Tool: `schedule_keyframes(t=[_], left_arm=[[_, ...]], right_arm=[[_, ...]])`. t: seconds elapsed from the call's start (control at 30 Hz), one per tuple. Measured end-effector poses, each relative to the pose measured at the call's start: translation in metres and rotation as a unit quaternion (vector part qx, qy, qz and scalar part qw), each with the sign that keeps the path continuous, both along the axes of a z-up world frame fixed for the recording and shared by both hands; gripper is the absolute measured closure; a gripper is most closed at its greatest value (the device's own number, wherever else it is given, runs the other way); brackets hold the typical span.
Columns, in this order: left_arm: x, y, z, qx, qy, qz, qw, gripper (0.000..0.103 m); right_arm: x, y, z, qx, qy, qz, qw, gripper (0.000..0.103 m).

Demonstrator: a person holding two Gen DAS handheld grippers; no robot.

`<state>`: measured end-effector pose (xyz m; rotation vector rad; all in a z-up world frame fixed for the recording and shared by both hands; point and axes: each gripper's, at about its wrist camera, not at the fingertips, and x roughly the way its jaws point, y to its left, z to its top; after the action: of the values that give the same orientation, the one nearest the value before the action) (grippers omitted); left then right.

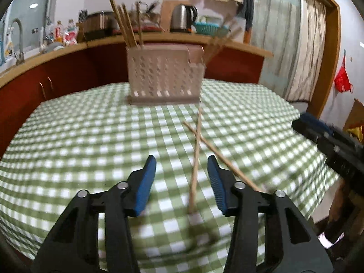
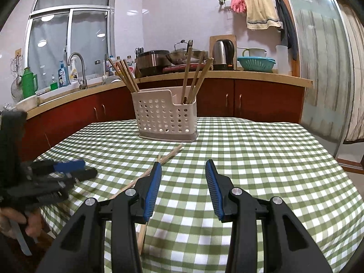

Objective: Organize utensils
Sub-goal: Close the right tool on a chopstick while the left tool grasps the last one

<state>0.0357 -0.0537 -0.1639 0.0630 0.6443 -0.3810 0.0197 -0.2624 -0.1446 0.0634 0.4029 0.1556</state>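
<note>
A white perforated utensil holder (image 1: 163, 77) (image 2: 166, 118) stands at the far middle of the green-checked table (image 1: 91, 136) (image 2: 261, 159). Several wooden chopsticks (image 2: 127, 77) stick up from both of its compartments. Two loose chopsticks (image 1: 197, 141) (image 2: 173, 153) lie crossed on the cloth in front of it. My left gripper (image 1: 181, 158) hangs open just above them; one stick runs between its fingers untouched, the other passes under the right finger. My right gripper (image 2: 183, 162) is open and empty, with the sticks beside and under its left finger. The left gripper (image 2: 77, 169) shows blurred at the left.
A wooden counter (image 2: 250, 75) with red cabinets curves behind the table, carrying a kettle (image 2: 223, 54), a teal colander (image 2: 256, 63), pots and a sink tap (image 2: 79, 68). A hand (image 2: 13, 218) holds the left tool. The table drops off at the near left and right.
</note>
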Motion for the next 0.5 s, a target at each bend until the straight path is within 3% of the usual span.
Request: schedule_keyframes(t=[0.23, 0.33, 0.5], left_arm=[[-0.001, -0.009, -0.034, 0.018, 0.035, -0.014, 0.9991, 0.069], [0.001, -0.009, -0.042, 0.022, 0.045, -0.016, 0.9986, 0.079], [0.0, -0.011, -0.049, 0.031, 0.041, -0.019, 0.9985, 0.09]], right_arm=[[-0.005, -0.004, -0.006, 0.006, 0.003, -0.002, 1.0, 0.063], [-0.003, -0.004, -0.007, 0.007, 0.006, -0.001, 1.0, 0.063], [-0.002, -0.002, -0.012, 0.007, 0.014, 0.001, 1.0, 0.063]])
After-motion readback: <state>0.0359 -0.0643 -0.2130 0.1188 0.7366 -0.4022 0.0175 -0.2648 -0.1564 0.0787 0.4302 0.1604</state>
